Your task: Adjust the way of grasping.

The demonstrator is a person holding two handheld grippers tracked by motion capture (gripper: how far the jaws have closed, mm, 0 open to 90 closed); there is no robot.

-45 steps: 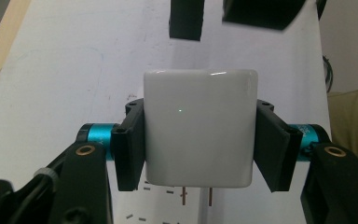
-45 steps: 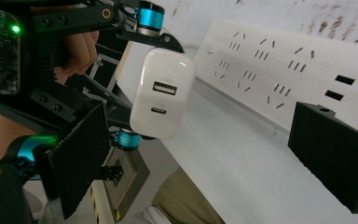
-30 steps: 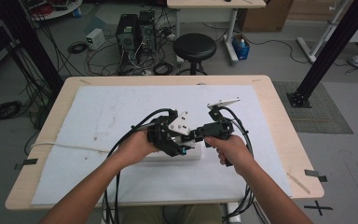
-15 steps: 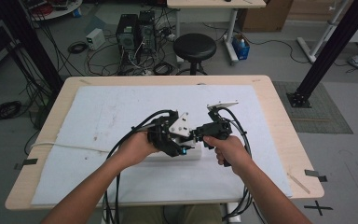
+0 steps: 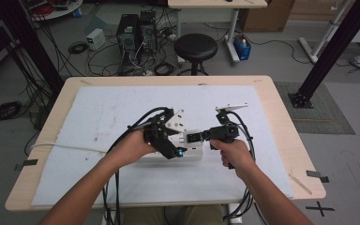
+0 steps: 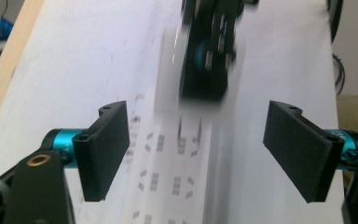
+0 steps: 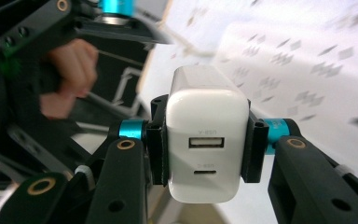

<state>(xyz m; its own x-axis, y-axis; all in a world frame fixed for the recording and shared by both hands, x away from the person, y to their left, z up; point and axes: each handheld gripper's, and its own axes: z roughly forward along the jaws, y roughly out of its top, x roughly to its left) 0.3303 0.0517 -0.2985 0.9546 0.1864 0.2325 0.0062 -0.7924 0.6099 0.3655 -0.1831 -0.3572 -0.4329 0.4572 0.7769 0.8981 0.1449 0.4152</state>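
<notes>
Two grippers: the left gripper (image 5: pixel 182 151) and the right gripper (image 5: pixel 193 137), each with two black jaws and each held in one hand, so two hands: the left hand (image 5: pixel 132 147) and the right hand (image 5: pixel 234 152). One white charger (image 7: pixel 207 135) with two ports on its face. One white power strip (image 5: pixel 193 143) on the table, blurred in both gripper views. One white mat (image 5: pixel 103 112) on one wooden table (image 5: pixel 281 108). Behind the table, one black stool (image 5: pixel 196 47) and two black computer towers (image 5: pixel 138 27). Four strips of dark tape (image 5: pixel 315 174) on the table's edges, as far as I can tell.
</notes>
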